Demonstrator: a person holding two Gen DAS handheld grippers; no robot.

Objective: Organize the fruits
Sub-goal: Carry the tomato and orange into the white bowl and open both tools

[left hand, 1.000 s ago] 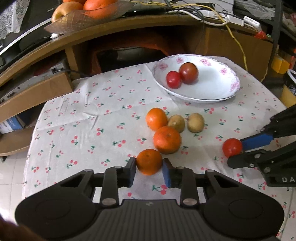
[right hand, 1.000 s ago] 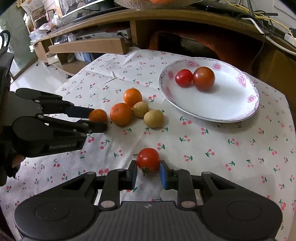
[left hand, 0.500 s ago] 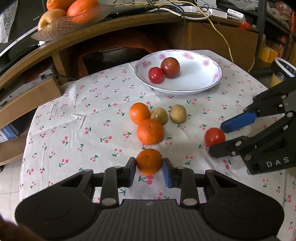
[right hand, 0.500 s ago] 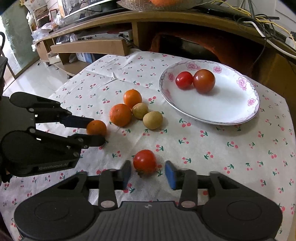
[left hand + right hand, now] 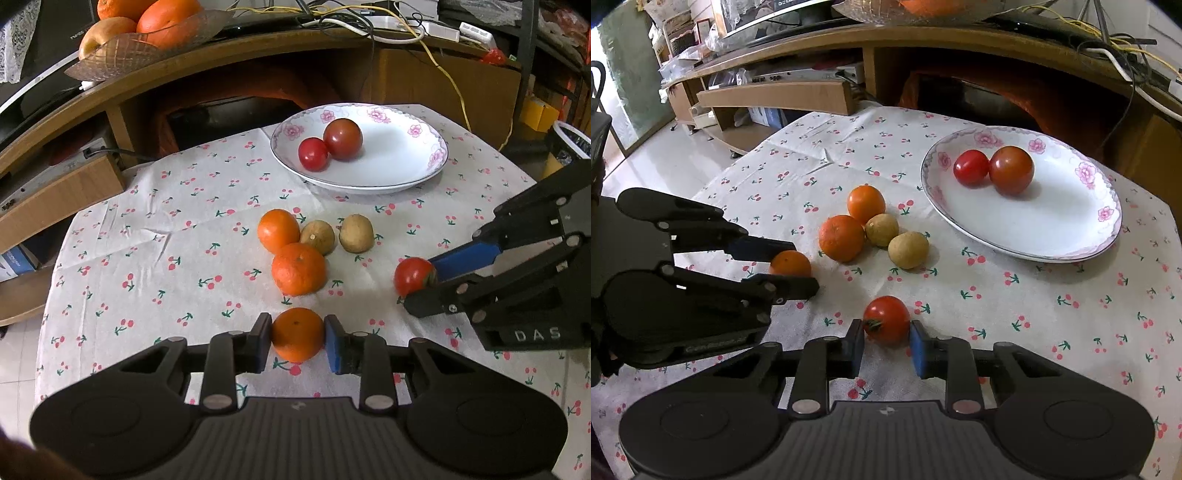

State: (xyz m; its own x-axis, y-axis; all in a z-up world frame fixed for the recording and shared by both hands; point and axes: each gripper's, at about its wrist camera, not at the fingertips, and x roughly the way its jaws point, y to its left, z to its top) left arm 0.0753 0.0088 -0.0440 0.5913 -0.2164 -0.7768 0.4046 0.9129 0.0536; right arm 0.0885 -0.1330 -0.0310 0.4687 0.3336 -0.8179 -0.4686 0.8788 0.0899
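We are holding one fruit in each gripper, both low over the cherry-print counter (image 5: pixel 155 221). Our left gripper (image 5: pixel 297 341) is pinching a small orange (image 5: pixel 297 334) between its fingers (image 5: pixel 334 349), the pads pressing on both flanks. Our right gripper (image 5: pixel 886 345) has just been closing, and its fingers (image 5: pixel 918 347) are now pinching a red tomato (image 5: pixel 886 319), stem turned to nine o'clock.

The flowered plate (image 5: pixel 1071 236) is carrying two tomatoes (image 5: pixel 993 171) already, so we are judging it the tomato's destination. From the right fingers it is lying at about one o'clock, well apart, with bare cloth between. The right hand is the nearer one; from the left gripper the plate is lying at twelve to one o'clock, beyond two loose oranges (image 5: pixel 291 253) and two brown fruits (image 5: pixel 338 236), which are clustered just beside one another.

The tomato is round, so no axis matters; it is needing a lift, then a carry over the plate's near rim.
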